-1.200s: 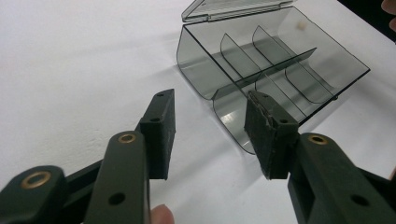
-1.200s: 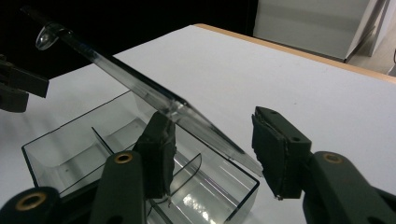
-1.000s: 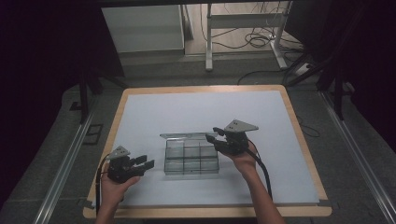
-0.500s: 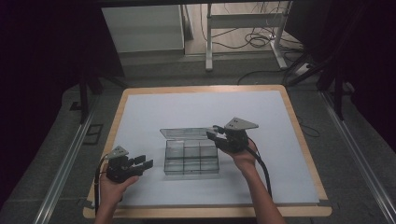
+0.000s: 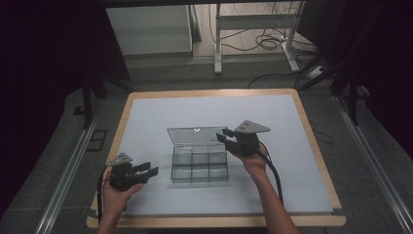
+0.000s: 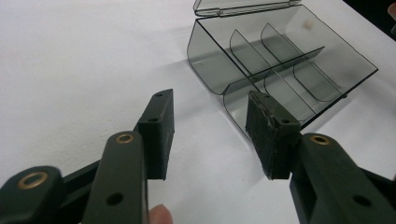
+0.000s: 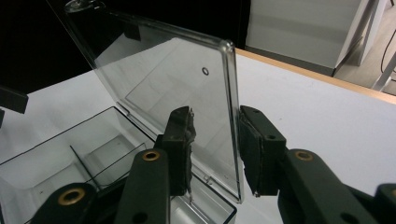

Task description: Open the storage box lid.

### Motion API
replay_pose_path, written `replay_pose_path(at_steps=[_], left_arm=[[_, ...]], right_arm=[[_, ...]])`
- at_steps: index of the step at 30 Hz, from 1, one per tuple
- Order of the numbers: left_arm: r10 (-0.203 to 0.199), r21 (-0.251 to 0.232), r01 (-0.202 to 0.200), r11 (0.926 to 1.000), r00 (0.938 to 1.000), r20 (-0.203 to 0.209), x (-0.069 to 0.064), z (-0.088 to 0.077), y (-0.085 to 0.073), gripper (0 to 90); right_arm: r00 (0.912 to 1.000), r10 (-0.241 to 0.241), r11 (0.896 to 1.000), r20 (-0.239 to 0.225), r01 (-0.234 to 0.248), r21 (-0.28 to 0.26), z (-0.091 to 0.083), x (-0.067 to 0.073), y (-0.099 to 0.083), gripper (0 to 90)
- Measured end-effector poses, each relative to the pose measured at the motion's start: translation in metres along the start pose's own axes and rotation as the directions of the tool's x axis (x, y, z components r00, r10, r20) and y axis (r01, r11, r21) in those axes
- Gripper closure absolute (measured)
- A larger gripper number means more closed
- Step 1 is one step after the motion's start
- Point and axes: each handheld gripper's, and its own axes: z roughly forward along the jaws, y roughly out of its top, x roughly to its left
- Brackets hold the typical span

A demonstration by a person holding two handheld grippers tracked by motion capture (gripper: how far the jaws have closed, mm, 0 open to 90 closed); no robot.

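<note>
Your right gripper (image 7: 215, 149) has its jaws either side of the raised lid (image 7: 163, 88) of the clear compartment box (image 5: 199, 165), straddling the lid's side edge. The jaws have just been closing on it, yet in the right gripper view a sliver of gap shows between the right-hand pad and the plastic, so the lid is bracketed, not pinched (the left-hand pad is seen through the lid, too unclear to say if it touches). The lid stands roughly upright on its hinge at the box's far side, tipped back a little.

Your left gripper (image 6: 210, 135) is released, jaws apart with nothing between them, hovering low over the white sheet just beside the box's left end. One pad looks worn and ragged at its face.

The box itself sits near the middle of the tabletop (image 5: 311, 195), a little toward the near edge, its dividers marking off two rows of small compartments.
</note>
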Motion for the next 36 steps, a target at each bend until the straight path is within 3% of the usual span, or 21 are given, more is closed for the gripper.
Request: replay_pose_path(at_steps=[36], left_arm=[[-0.002,0.016,0.002,0.9999,1.0000,0.001,0.003,0.003,-0.002,51.9]], right_arm=[[0.9979,0.053,0.998,0.036,-0.054,0.021,0.011,-0.015,0.006,72.5]])
